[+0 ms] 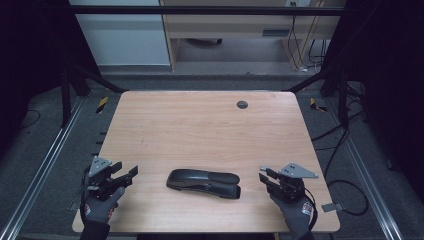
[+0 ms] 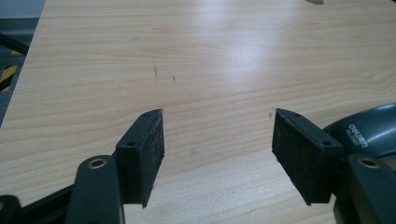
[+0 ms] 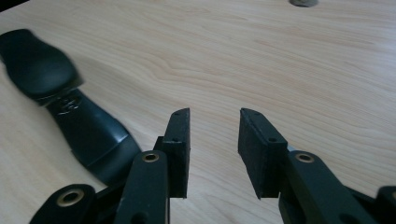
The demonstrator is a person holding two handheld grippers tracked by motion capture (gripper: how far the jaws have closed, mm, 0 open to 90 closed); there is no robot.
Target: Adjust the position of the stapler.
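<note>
A black stapler [image 1: 204,183] lay on the wooden counter [image 1: 200,125], between the two grippers and apart from both. The left gripper [image 1: 125,177] hovered off the stapler's rounded end, its jaws spread wide with nothing between them. The right gripper [image 1: 265,178] sat off the stapler's other end, its jaws parted by a narrower gap, also empty. Each was held in a gloved hand: the left hand [image 1: 97,207] and the right hand [image 1: 295,210] came in from the near edge of the counter.

From the high view the whole stapler could be seen, lying lengthwise across the line between the grippers, along with a small dark round hole [image 1: 242,104] far ahead of the right gripper.

The left gripper view gave what the high view could not: the stapler [image 2: 369,130] just beside and beyond the right-hand jaw of the left gripper [image 2: 218,135], close enough to show small pale lettering on its dark top, too small to read. Faint scratch marks [image 2: 156,70] lay on the wood ahead of the jaws.

The right gripper view showed the stapler [image 3: 70,116] stretching away to the left of the right gripper [image 3: 215,140], with its broad handle end farthest off.
</note>
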